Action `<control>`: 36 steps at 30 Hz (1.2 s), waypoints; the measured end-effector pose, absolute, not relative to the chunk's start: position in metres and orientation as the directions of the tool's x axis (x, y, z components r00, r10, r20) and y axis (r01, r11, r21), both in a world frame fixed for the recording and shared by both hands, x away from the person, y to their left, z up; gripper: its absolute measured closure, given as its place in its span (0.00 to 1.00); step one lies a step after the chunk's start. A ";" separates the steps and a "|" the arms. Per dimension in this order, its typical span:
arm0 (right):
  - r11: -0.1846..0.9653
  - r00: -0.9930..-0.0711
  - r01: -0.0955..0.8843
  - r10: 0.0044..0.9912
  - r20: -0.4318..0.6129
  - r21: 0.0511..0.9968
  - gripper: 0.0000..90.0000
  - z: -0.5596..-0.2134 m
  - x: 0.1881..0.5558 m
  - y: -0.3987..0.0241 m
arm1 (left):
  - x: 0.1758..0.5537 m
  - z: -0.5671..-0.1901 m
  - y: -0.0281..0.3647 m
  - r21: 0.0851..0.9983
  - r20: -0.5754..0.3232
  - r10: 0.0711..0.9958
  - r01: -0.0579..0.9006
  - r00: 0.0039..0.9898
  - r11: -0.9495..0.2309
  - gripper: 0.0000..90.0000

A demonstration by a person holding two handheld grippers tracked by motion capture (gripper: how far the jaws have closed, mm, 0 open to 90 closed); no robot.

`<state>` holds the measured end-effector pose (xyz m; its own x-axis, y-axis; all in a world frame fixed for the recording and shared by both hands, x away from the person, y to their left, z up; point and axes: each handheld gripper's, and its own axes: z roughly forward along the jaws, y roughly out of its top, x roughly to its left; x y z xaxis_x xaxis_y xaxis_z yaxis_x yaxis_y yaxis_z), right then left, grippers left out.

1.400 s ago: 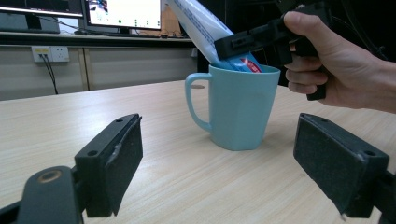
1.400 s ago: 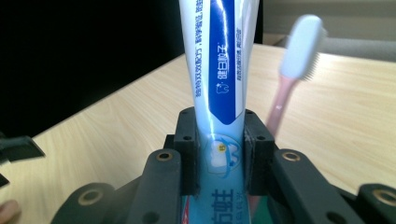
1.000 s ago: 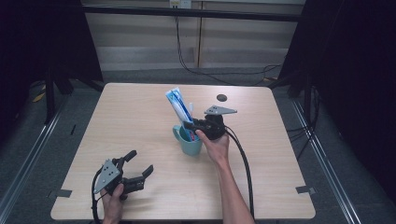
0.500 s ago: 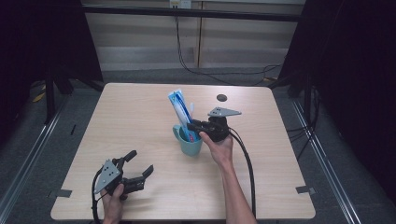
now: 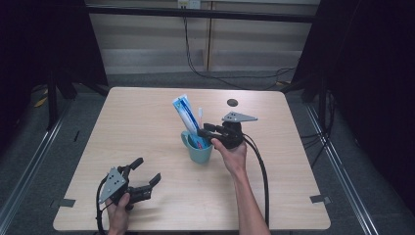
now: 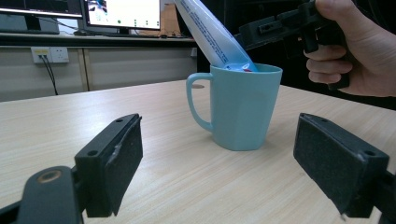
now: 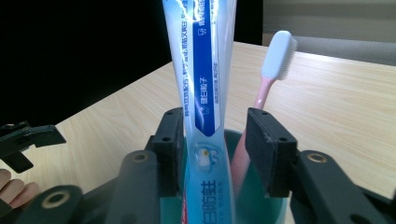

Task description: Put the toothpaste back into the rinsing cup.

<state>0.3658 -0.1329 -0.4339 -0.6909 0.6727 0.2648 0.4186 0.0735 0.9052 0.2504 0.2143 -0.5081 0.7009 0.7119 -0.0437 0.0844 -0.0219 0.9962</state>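
A teal mug stands near the middle of the table. A blue and white toothpaste tube leans up and left out of it, beside a pink toothbrush with a white head. My right gripper reaches over the mug's rim from the right. In the right gripper view its jaws straddle the tube: the left pad touches it and the right pad stands off with a gap, so the gripper is open. The toothbrush rises behind the right pad. My left gripper rests open and empty near the front left, facing the mug.
A small black disc lies on the table behind the mug. The wooden tabletop is bare to the right and front. Dark frame posts and cables stand beyond the far edge, and monitors sit behind the table in the left gripper view.
My right gripper has eased slightly to the right at the mug's rim. The tube stays leaning in the mug. The left gripper has not moved.
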 end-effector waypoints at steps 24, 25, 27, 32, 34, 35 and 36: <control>-0.001 -0.598 0.436 0.747 0.291 0.900 0.23 -0.438 0.349 -0.167 | 0.250 -0.508 0.214 0.997 -0.033 0.715 0.074 0.698 -0.027 0.18; -0.002 -0.593 0.441 0.750 0.293 0.898 0.23 -0.438 0.348 -0.168 | 0.250 -0.508 0.214 0.997 -0.032 0.716 0.074 0.698 -0.028 0.18; -0.004 -0.588 0.437 0.755 0.289 0.900 0.22 -0.439 0.345 -0.171 | 0.250 -0.508 0.214 0.997 -0.033 0.715 0.074 0.699 -0.027 0.18; -0.001 -0.575 0.439 0.768 0.282 0.899 0.21 -0.442 0.339 -0.176 | 0.249 -0.508 0.214 0.997 -0.033 0.716 0.076 0.698 -0.028 0.17; -0.011 -0.567 0.432 0.774 0.281 0.902 0.20 -0.441 0.337 -0.180 | 0.249 -0.508 0.214 0.997 -0.033 0.716 0.076 0.697 -0.028 0.18; -0.020 -0.564 0.429 0.775 0.285 0.903 0.20 -0.441 0.335 -0.183 | 0.249 -0.508 0.214 0.997 -0.036 0.717 0.078 0.697 -0.025 0.18; -0.023 -0.558 0.427 0.780 0.284 0.904 0.19 -0.441 0.334 -0.185 | 0.249 -0.508 0.214 0.997 -0.037 0.716 0.078 0.697 -0.024 0.18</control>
<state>0.3337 -0.1848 -0.4413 -0.5583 0.7795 0.2839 0.4270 -0.0234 0.9040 0.2493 0.2139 -0.5082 0.6972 0.7160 -0.0369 0.0778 -0.0244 0.9967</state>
